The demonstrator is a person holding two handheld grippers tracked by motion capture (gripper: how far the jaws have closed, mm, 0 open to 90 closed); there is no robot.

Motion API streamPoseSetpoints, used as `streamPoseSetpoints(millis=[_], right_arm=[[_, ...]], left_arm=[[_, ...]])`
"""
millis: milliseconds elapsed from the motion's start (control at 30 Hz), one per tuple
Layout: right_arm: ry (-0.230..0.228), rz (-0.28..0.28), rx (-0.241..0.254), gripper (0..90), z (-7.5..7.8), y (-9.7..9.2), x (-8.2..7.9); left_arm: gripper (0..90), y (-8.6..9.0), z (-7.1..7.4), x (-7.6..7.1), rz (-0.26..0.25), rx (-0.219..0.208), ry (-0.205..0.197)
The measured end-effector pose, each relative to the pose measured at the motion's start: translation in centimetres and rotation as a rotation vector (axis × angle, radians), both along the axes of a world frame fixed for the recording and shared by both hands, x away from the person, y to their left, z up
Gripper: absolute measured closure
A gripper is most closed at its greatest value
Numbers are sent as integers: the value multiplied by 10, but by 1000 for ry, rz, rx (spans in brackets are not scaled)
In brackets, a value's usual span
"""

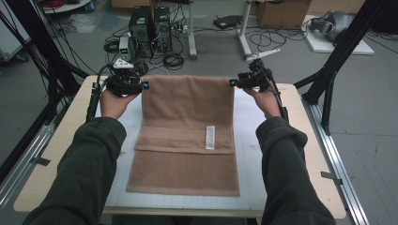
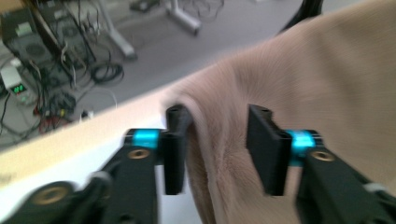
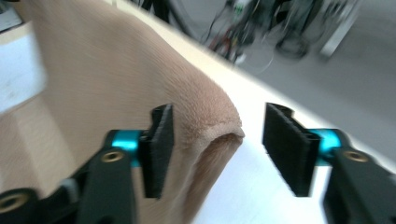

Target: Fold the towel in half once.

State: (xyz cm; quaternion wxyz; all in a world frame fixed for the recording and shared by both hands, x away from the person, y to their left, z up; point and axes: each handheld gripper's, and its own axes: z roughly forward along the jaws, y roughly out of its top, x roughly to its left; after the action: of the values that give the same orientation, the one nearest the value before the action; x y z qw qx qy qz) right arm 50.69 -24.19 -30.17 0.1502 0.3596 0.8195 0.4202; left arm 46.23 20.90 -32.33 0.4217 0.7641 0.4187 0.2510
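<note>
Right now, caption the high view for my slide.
Both grippers, left gripper and right gripper, at a tan towel's far corners.

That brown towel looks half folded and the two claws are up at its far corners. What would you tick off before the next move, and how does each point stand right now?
1. Left gripper closed on its corner: not ok. The jaws stand apart, with cloth between them but not clamped.
2. Right gripper closed on its corner: not ok. The towel corner touches one jaw, with a clear gap to the other.
3. Both grippers level at the far edge: ok, in the high view they sit at matching corners.
4. Towel square on the white mat: ok, its sides run straight.
5. Near part flat: ok, with the white label facing up.
6. Fold lines up with the near edge: cannot tell yet.
</note>
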Motion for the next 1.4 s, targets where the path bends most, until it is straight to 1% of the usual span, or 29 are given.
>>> streamPoseSetpoints(millis=[33, 100, 133, 167, 200, 233, 333, 367, 400, 433, 467, 500, 533, 600, 667, 733, 767, 800, 867, 933, 1000, 1033, 1100, 1133, 1167, 1233, 1267, 1333, 1400], right_arm=[[-6, 1, -7, 412, -8, -1, -3], [10, 7, -18, 398, -25, -3, -9], [32, 2, -29, 372, -32, -3, -12], [44, 2, -35, 369, -38, -4, -17], [42, 16, -41, 364, -43, -4, -21], [54, 22, -65, 345, -47, -3, -25], [43, 65, -91, 344, -53, 2, -41], [36, 76, -88, 352, -55, 4, -48], [24, 94, -83, 355, -56, 6, -54], [25, 103, -88, 353, -58, 8, -60], [17, 115, -81, 367, -60, 9, -66], [20, 135, -82, 371, -62, 11, -72], [13, 145, -93, 376, -65, 13, -78], [-4, 170, -82, 404, -70, 14, -90], [1, 181, -76, 404, -76, 15, -99], [16, 193, -75, 409, -84, 15, -106], [21, 201, -77, 417, -87, 15, -108], [31, 209, -67, 438, -91, 15, -111], [35, 214, -58, 453, -98, 14, -116], [57, 236, -64, 472, -108, 16, -121], [66, 255, -72, 510, -116, 17, -125], [75, 258, -72, 516, -119, 18, -127], [79, 261, -89, 548, -125, 20, -129], [83, 265, -89, 562, -127, 21, -129], [91, 266, -95, 587, -129, 22, -129], [100, 279, -138, 647, -136, 25, -128], [95, 282, -124, 693, -137, 25, -127], [95, 281, -125, 752, -137, 24, -126], [92, 286, -128, 813, -136, 23, -124]], left_arm=[[532, 2, -5, -4, -3, -2, -2], [519, 6, -16, -11, -8, -6, 15], [504, 8, -21, -15, -7, 0, 25], [494, 10, -25, -20, -11, -2, 23], [494, 12, -30, -25, -11, -6, 23], [492, 14, -34, -30, -11, 1, 30], [481, 17, -44, -46, -22, 5, 35], [478, 18, -48, -52, -29, 1, 33], [480, 17, -52, -58, -37, 12, 31], [482, 16, -55, -63, -45, 27, 47], [480, 16, -60, -69, -54, 24, 49], [482, 14, -63, -75, -66, 31, 48], [485, 13, -67, -80, -77, 41, 49], [484, 12, -74, -90, -93, 33, 55], [485, 11, -80, -100, -119, 45, 57], [485, 12, -86, -108, -133, 27, 66], [489, 13, -89, -111, -143, 30, 75], [497, 13, -92, -114, -151, 33, 81], [517, 15, -98, -119, -160, 20, 92], [518, 16, -105, -120, -173, 30, 126], [535, 15, -109, -121, -195, 26, 132], [551, 14, -112, -121, -203, 29, 136], [606, 12, -117, -121, -212, 47, 151], [620, 12, -119, -120, -218, 56, 158], [635, 11, -120, -121, -218, 58, 152], [698, 11, -120, -120, -204, 47, 150], [720, 11, -120, -120, -199, 44, 151], [794, 11, -120, -120, -196, 42, 145], [841, 9, -119, -119, -192, 43, 141]])
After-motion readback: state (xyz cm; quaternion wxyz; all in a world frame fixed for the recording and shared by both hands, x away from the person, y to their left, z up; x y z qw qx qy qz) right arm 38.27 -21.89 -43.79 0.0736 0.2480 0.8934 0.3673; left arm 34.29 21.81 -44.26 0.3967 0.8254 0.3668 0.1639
